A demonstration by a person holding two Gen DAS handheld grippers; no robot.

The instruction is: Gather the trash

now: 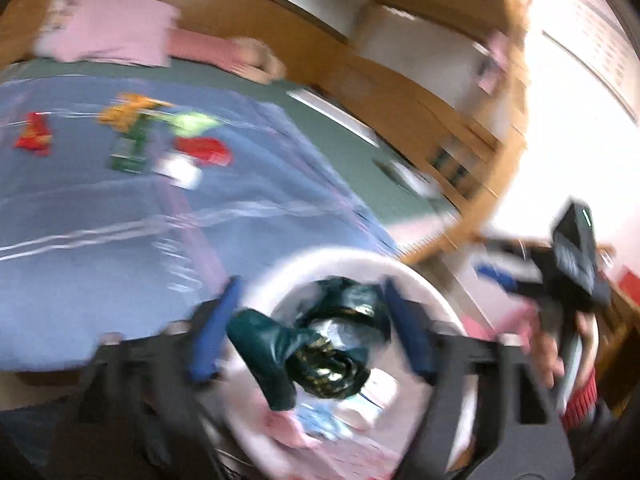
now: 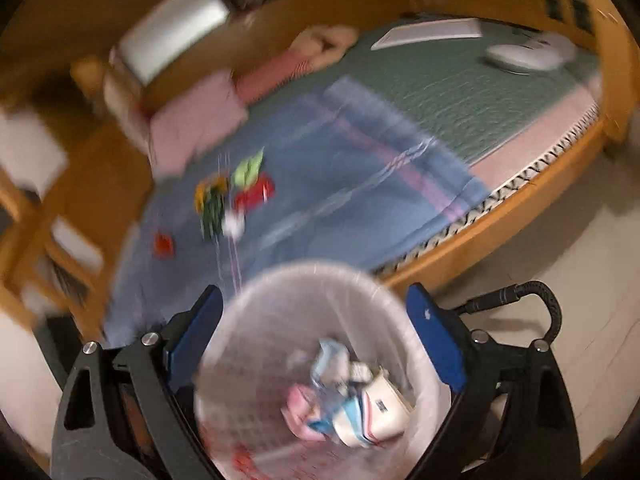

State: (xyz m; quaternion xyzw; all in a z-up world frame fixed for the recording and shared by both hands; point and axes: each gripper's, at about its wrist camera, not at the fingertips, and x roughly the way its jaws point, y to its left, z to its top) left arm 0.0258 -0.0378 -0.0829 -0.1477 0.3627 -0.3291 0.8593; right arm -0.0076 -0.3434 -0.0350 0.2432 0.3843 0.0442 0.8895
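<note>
wrappers (image 1: 160,140) lie in a loose cluster on the blue blanket (image 1: 100,248) of a wooden-framed bed – red, orange, green and white scraps, all smeared by motion. in the left wrist view they sit far up and to the left of the left gripper (image 1: 308,328), well apart from it; in the right wrist view the same cluster (image 2: 228,196) sits up and left of the right gripper (image 2: 316,344), also well apart. neither hand looks clearly nearer, though the left view shows the pile a little larger. both grippers hang over a white mesh bin (image 2: 256,320) standing on the floor just beside the bed edge. the left gripper's blue pads are spread wide, and a crumpled dark green wrapper with a silver lining (image 1: 320,344) lies between them over the bin's mouth without either pad pressing on it – it looks released, dropping into the bin. the right gripper's pads are also spread wide, with only the bin and the pink, blue and white litter (image 2: 352,404) at its bottom seen between them. the cluster's long axis is hard to read in the blur; it seems to run roughly across the blanket. judged from this, the coming move is a reach away from the bin, up and leftward over the blanket.
</note>
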